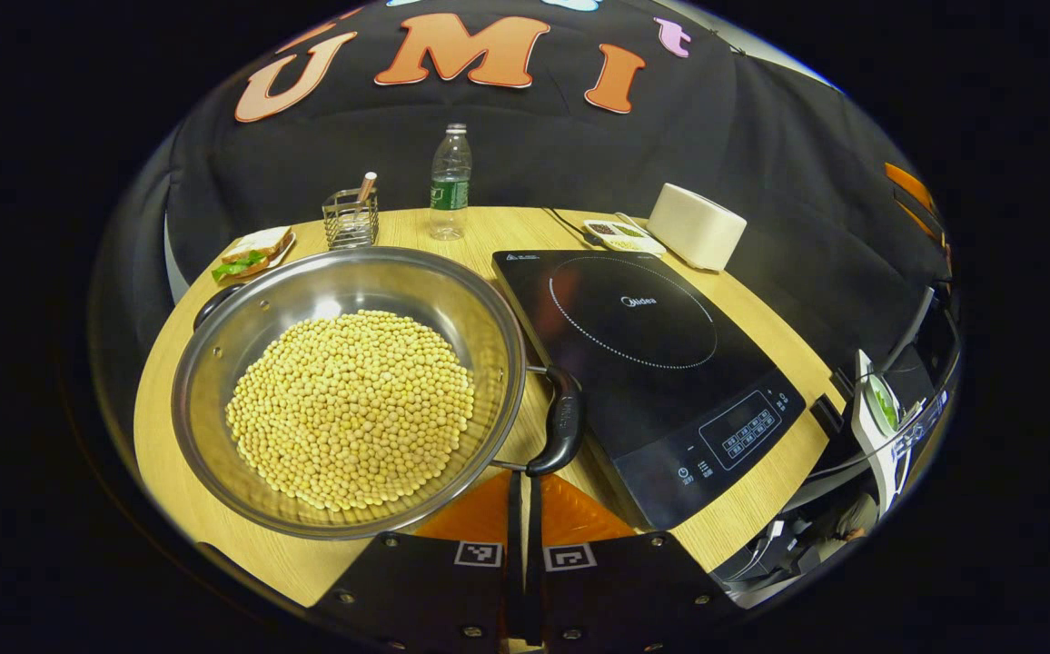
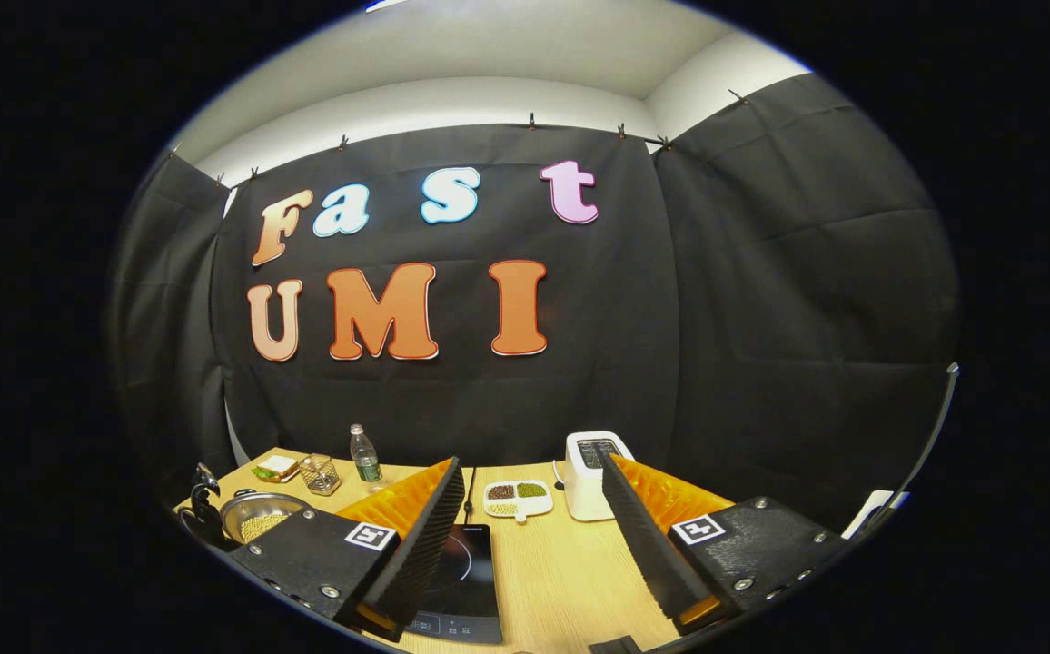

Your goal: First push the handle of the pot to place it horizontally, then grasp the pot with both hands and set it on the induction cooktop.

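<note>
A clear water bottle point(image 1: 450, 182) is standing upright at the far edge of the wooden worktop point(image 1: 171, 472). A wire holder point(image 1: 350, 218) is sitting just left of it, with a sandwich plate point(image 1: 252, 252) farther left. A white toaster point(image 1: 696, 225) is resting at the far right, beside a divided dish point(image 1: 623, 236) holding 3 portions.

Left gripper view: pot point(image 1: 348, 391) sits on the bench point(image 1: 761, 327), beans point(image 1: 352, 418) in it, its handle point(image 1: 561, 422) toward the induction cooktop point(image 1: 652, 363) just to its right. Behind the pot: sandwich plate point(image 1: 252, 254), wire holder point(image 1: 350, 218), bottle point(image 1: 450, 182). Behind the cooktop: divided dish point(image 1: 620, 236), then toaster point(image 1: 696, 225) to the right. My left jaws sit just before the handle; in the right gripper view, my right jaws straddle cooktop point(image 2: 466, 572) and toaster point(image 2: 593, 472).
</note>
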